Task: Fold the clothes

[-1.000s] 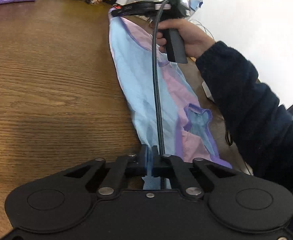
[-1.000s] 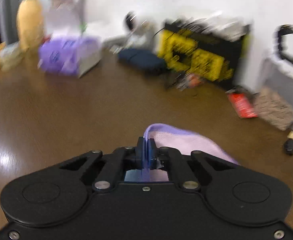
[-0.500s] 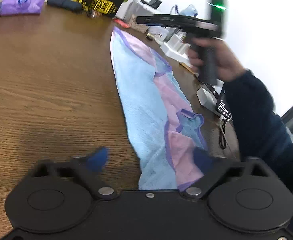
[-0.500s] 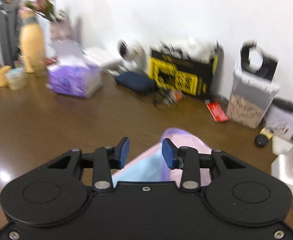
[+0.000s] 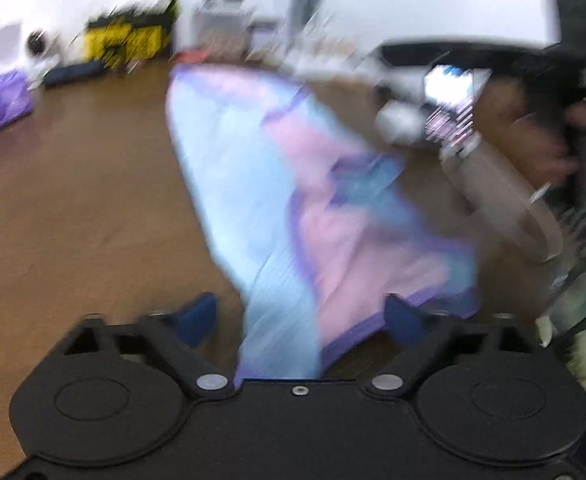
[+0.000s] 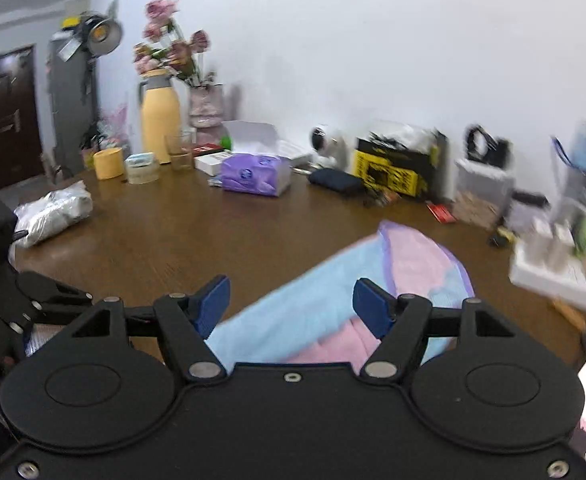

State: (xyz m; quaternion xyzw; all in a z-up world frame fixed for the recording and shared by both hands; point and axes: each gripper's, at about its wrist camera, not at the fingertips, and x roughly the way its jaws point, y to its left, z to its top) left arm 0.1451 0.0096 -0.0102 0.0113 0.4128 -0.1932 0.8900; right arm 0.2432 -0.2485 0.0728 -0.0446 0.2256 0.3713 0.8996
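Note:
A light blue and pink garment with purple trim (image 5: 285, 184) lies folded lengthwise on the brown wooden table (image 5: 73, 184). It also shows in the right wrist view (image 6: 333, 300). My left gripper (image 5: 299, 318) is open and empty, just above the garment's near end. My right gripper (image 6: 291, 306) is open and empty, raised over the garment's other end. In the left wrist view the right gripper and the hand holding it appear blurred at the far right (image 5: 573, 92). The left wrist view is motion-blurred.
Along the table's far edge stand a purple tissue pack (image 6: 255, 172), a yellow-black box (image 6: 397, 164), a dark pouch (image 6: 335, 182), a yellow jug (image 6: 159, 120), a vase of flowers (image 6: 203, 104) and white boxes (image 6: 553, 256). A silver bag (image 6: 53, 212) lies at the left.
Both grippers opened and let go of the garment, which now lies on the table. Both have pulled back and lifted away from it.

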